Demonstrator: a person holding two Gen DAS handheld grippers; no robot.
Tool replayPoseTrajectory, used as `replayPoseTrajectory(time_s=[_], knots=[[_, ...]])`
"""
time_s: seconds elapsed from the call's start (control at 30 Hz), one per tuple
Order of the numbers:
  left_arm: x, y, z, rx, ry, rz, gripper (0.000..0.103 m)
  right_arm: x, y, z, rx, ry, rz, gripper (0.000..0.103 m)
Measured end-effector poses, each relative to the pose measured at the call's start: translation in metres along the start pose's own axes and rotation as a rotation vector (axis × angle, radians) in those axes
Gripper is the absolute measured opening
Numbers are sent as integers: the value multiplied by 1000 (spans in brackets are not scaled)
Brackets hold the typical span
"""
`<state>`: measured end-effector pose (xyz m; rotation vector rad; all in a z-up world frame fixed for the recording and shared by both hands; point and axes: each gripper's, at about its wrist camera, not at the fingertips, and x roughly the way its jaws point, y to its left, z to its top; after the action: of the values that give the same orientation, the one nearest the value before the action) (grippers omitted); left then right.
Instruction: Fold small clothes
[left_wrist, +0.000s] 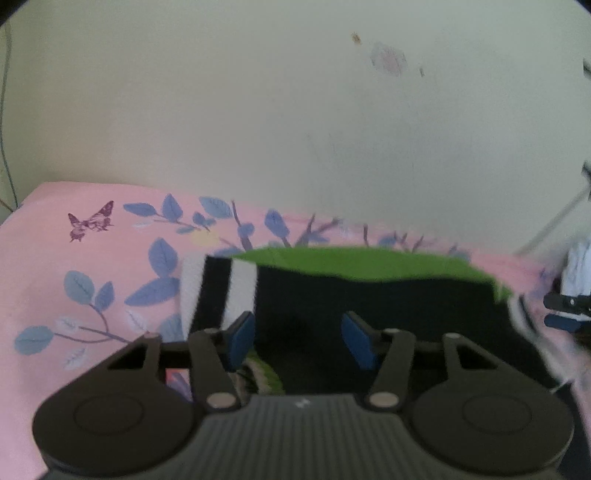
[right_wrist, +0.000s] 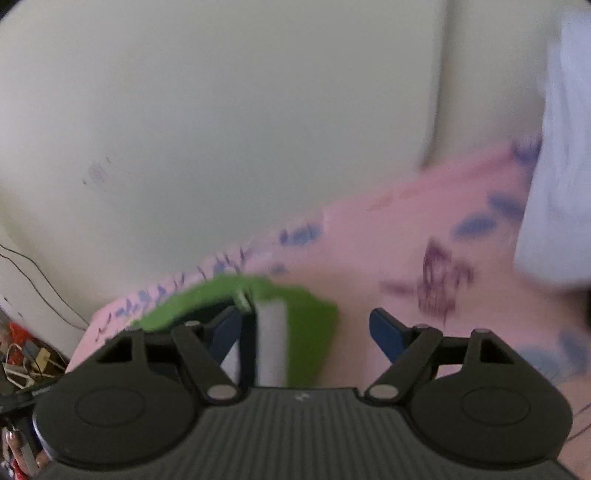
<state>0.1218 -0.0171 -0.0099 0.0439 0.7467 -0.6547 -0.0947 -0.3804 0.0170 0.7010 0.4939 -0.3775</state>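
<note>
- Midway through a fold, a small black garment (left_wrist: 369, 306) with white stripes and green lining lies on the pink floral bedsheet (left_wrist: 74, 266), near the pale wall (left_wrist: 258, 110).
- Left gripper (left_wrist: 298, 339) hovers over the dark cloth, fingers parted, pinching nothing visible.
- Right gripper (right_wrist: 306, 332) stands wide open beside the striped edge, holding nothing.
- Judged best: settle both hands, take matching corners, then lay the fold flat so the edges meet.

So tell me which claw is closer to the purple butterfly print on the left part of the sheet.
Left. The left claw sits over the black-and-green garment, with the butterfly off to its left. The right claw is at the garment's far right edge.
</note>
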Motion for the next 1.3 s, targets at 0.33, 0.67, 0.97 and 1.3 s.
replayPoseTrajectory(time_s=[0.33,0.67,0.97,1.3], knots=[[13,-12,-9,111,-2,129,28,-8,87,30,-418,-209,28,1],[12,-8,-8,86,-2,112,26,12,26,6,-269,-98,-267,45],[7,23,1,-34,-1,106,11,-18,79,-71,-508,13,-85,13],[-14,30,8,-128,-45,20,12,-52,75,-64,-428,-108,-103,31]])
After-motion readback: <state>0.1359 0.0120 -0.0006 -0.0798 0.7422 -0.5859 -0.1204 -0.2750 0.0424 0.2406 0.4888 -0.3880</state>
